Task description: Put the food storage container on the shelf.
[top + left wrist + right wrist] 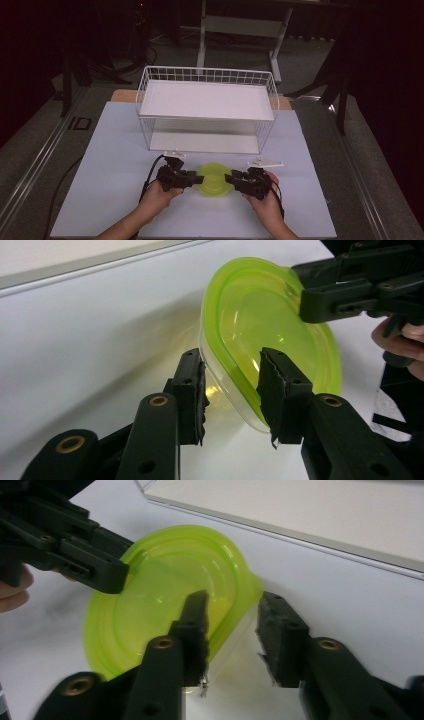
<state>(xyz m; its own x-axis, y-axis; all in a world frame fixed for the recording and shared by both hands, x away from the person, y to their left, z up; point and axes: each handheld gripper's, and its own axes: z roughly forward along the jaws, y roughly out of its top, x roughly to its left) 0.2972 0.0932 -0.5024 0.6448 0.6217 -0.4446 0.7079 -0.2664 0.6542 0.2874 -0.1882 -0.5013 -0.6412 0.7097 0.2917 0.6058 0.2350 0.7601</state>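
The translucent lime-green plastic bowl (214,179) sits on the white tabletop (110,165), in front of the white wire basket rack (207,107), between both hands. Its rim runs between the fingers (192,390) of the left gripper (189,178), one finger outside the wall, one inside. At the opposite edge, the right gripper (231,180) straddles the rim the same way; whether either pair is pressing it, I cannot tell

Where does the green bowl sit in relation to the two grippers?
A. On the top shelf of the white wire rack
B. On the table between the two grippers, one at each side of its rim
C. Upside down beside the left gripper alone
B: the green bowl rests on the table, with the left gripper and right gripper at opposite sides of its rim.
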